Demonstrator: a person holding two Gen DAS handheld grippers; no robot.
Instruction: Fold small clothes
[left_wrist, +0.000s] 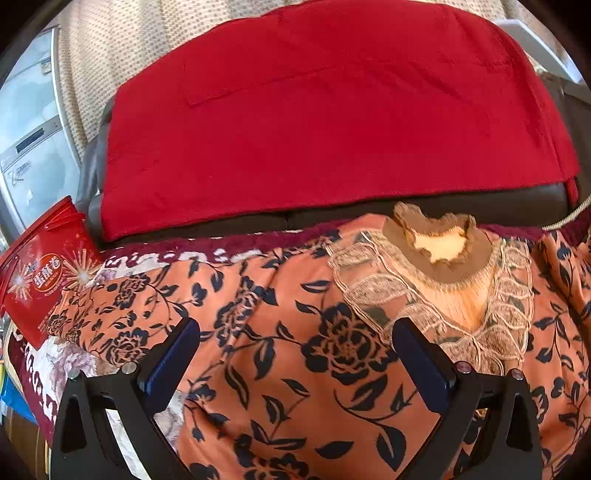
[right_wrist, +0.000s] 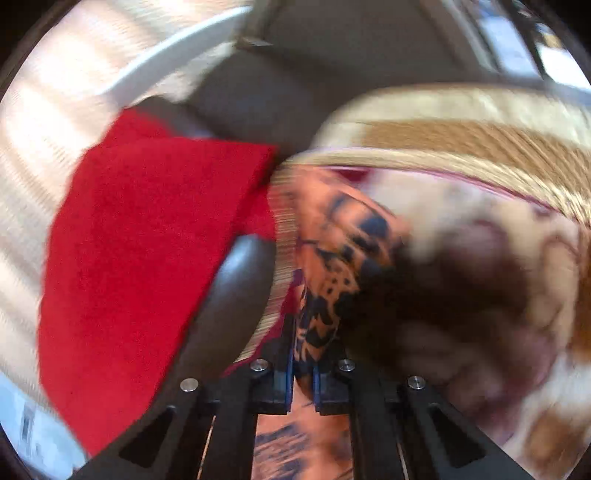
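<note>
The big red plush cover (left_wrist: 325, 122) was draped over the dark sofa back, and below it the orange blouse with black flowers (left_wrist: 295, 350) lay spread flat. Left gripper (left_wrist: 295, 332) hovered wide over it; right gripper (right_wrist: 303, 373) was pinched on a fold of it.

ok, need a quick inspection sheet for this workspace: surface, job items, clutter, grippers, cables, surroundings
Surface: patterned blanket spread over a seat.
Job's things: orange floral top spread flat, lace collar away from the camera.
Clutter: red snack box at the garment's left edge.
Grippers: left gripper open above the top; right gripper shut on the top's fabric.
Cables: nothing seen.
Surroundings: red cloth over the dark backrest, cream curtain behind.
</note>
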